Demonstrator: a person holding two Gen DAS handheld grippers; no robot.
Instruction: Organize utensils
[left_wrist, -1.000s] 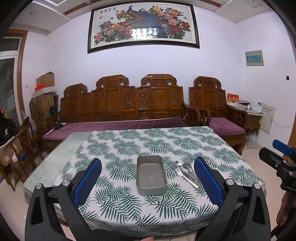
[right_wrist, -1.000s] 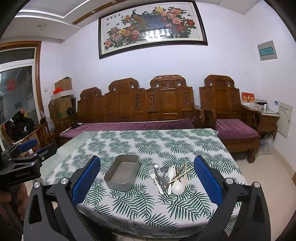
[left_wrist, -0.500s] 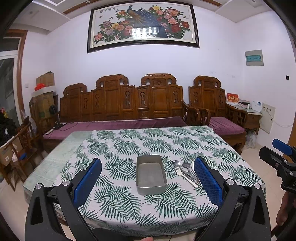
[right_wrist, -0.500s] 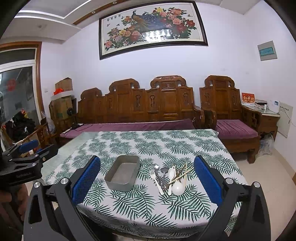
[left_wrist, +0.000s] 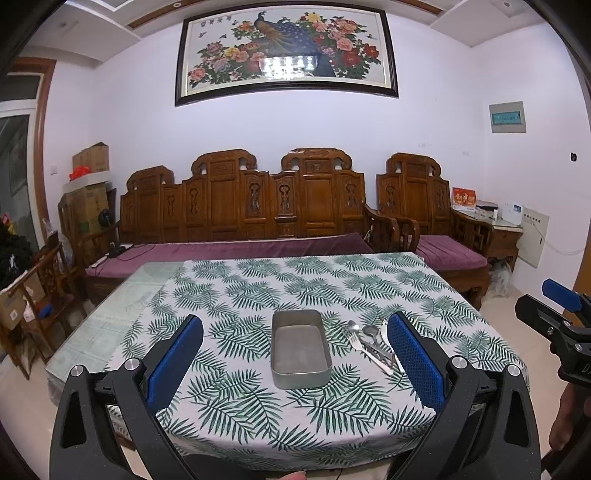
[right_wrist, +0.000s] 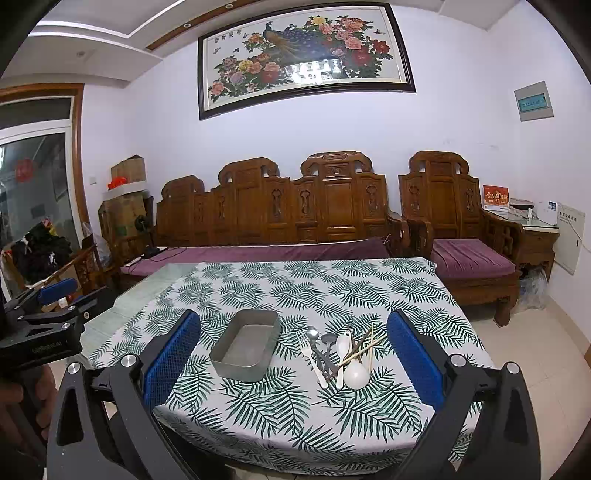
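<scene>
An empty grey metal tray (left_wrist: 300, 349) (right_wrist: 246, 345) stands on the leaf-print tablecloth (left_wrist: 258, 295) (right_wrist: 332, 288) near the table's front. To its right lies a pile of utensils (left_wrist: 369, 341) (right_wrist: 338, 354): a fork (right_wrist: 309, 352), metal spoons, a white spoon (right_wrist: 355, 371) and chopsticks. My left gripper (left_wrist: 295, 354) is open and empty, held back from the table's front edge. My right gripper (right_wrist: 293, 356) is open and empty, also short of the table. Each gripper shows at the edge of the other's view: the right (left_wrist: 554, 314), the left (right_wrist: 48, 306).
A carved wooden bench with purple cushions (left_wrist: 240, 251) stands behind the table, an armchair (right_wrist: 465, 258) to its right. Cardboard boxes (left_wrist: 88, 184) and a wooden chair (left_wrist: 40, 295) are at the left. A side table (right_wrist: 535, 236) stands at the right wall.
</scene>
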